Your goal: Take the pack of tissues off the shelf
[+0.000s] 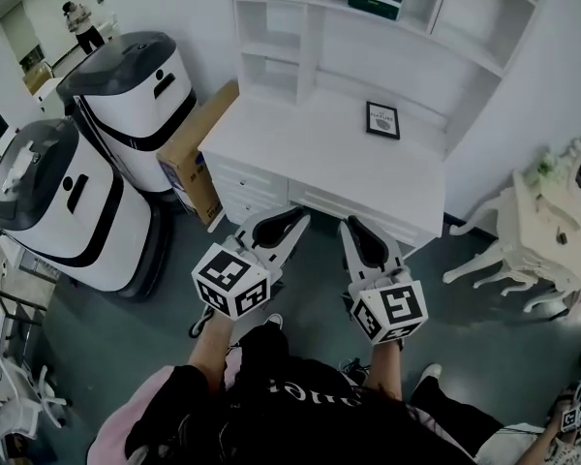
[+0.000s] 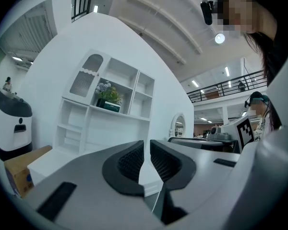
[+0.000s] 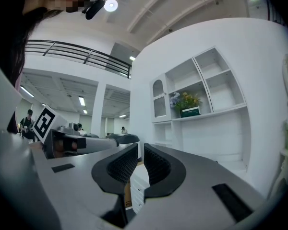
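The pack of tissues (image 1: 376,1) is a dark green box on the middle shelf of the white shelf unit (image 1: 271,27), in front of a potted plant. It also shows in the left gripper view (image 2: 108,106) and the right gripper view (image 3: 190,111). My left gripper (image 1: 295,223) and right gripper (image 1: 351,231) are held side by side in front of the white desk (image 1: 300,143), well short of the shelf. Both point level at the unit. Each gripper's jaws are shut with nothing between them, the left (image 2: 146,152) and the right (image 3: 140,159) alike.
A framed picture (image 1: 382,120) lies on the desk. A cardboard box (image 1: 198,158) leans at the desk's left side. Two white-and-black machines (image 1: 136,95) (image 1: 53,201) stand further left. An ornate white side table (image 1: 547,226) stands at the right.
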A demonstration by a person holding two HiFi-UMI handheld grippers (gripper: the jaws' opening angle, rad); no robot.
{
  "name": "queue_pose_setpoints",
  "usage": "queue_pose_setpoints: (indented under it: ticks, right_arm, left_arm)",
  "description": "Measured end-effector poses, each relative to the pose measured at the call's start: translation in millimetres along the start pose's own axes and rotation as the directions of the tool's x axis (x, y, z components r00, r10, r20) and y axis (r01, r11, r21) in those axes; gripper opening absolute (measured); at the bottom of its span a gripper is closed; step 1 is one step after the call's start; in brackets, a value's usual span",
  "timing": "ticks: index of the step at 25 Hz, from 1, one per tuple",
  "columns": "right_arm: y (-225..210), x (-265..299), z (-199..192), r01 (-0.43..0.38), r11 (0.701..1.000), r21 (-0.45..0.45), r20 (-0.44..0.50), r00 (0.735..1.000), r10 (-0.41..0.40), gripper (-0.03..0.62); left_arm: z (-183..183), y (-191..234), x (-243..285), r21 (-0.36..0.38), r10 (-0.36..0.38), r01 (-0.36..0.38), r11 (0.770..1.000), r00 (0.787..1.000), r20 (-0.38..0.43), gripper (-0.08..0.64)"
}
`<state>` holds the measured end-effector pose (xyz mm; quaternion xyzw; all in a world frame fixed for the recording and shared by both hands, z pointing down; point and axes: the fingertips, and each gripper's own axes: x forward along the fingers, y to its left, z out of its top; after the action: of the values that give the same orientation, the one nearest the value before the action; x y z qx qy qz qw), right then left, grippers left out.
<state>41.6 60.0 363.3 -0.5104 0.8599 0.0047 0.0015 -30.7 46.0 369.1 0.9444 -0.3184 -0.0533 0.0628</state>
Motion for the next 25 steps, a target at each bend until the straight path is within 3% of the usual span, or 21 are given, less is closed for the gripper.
queue_pose_setpoints:
  ticks: [15,25]
  right_arm:
    - [-60.0,135.9,16.2,0.108,0.993,-0.048,-0.024,0.994,-0.109,0.071]
    - [-107.0,190.2,15.5,0.174,0.983,-0.061,-0.045,0.983,-0.177,0.071]
  left_arm:
    - [38.2,118.7,78.9,0.022,-0.124,0.123,0.992,0.992,0.018,0.051]
    - [47.0,167.8,115.1,0.040,-0.168,0.168,0.985,0.986,-0.001,0.051]
